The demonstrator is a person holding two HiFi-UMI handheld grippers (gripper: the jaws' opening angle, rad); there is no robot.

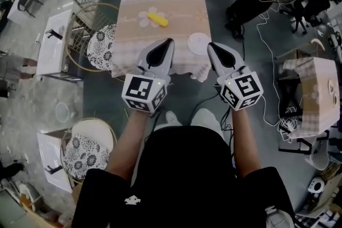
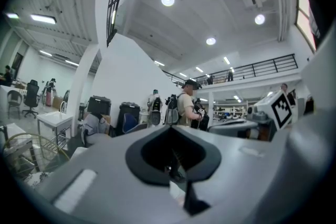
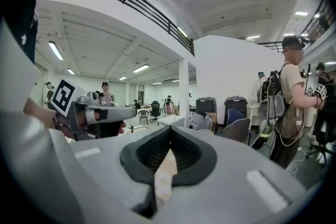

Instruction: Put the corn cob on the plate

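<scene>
One corn cob (image 1: 157, 20) lies on the flower print of the cloth-covered counter (image 1: 133, 50), toward its far edge and left of centre. One empty white plate (image 1: 199, 42) sits by the near edge, right of centre, apart from the cob. Two grippers hang over the near edge: the left gripper (image 1: 168, 42) and the right gripper (image 1: 211, 46), each with fingers pressed together on nothing.
</scene>
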